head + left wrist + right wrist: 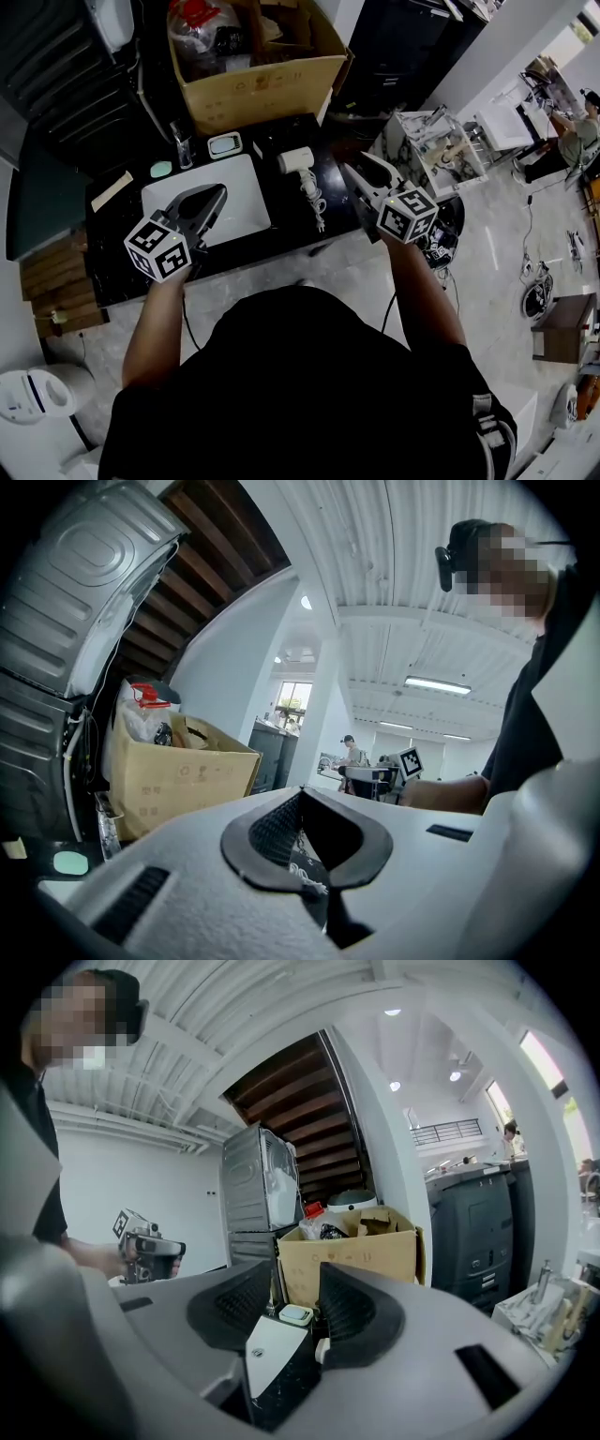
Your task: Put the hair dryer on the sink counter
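Note:
The white hair dryer (297,159) lies on the black sink counter (291,220), just right of the white basin (246,192), its cord (312,201) trailing toward the front edge. My right gripper (349,169) hovers to the right of the dryer, apart from it. In the right gripper view its jaws (297,1267) stand a little apart with nothing between them; past them show the basin (272,1354) and a sliver of the dryer (322,1349). My left gripper (217,194) hangs over the basin's front. Its pads (272,827) meet at the tip on nothing.
A cardboard box (258,70) full of items stands at the back of the counter. A soap dish (224,144), a tap (181,141) and a green pad (161,170) sit behind the basin. Right of the counter is a cluttered stand (436,145); a person (572,141) works far right.

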A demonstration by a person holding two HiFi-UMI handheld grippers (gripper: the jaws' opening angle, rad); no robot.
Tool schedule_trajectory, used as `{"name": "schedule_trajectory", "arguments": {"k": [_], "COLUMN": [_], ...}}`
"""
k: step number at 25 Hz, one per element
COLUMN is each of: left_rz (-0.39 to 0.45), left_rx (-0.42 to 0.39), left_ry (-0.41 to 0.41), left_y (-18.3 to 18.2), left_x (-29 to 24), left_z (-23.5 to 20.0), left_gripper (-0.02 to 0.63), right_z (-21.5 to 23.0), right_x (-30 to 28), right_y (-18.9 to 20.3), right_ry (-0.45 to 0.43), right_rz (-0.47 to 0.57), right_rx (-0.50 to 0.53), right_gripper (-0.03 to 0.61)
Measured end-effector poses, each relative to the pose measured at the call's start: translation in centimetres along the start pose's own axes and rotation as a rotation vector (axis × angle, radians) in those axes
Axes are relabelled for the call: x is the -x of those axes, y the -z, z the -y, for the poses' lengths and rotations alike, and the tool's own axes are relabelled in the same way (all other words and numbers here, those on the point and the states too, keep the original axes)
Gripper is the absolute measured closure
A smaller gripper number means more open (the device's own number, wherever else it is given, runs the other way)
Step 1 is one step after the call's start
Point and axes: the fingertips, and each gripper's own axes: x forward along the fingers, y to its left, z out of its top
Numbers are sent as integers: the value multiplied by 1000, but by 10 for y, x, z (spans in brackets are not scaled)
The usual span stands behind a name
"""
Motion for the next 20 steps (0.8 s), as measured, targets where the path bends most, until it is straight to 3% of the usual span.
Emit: {"name": "schedule_trajectory", "arguments": {"k": [20], "left_rz": [4], "left_rx": [3], "left_ry": [-17], "left_y": [-4], "left_x": [2], "left_z": [-21], "left_gripper": [598], "right_z": [-1], "right_x": [15], "right_y": [-14], "right_ry": [33], "right_rz": [60], "right_rx": [8], "right_gripper": [486]}}
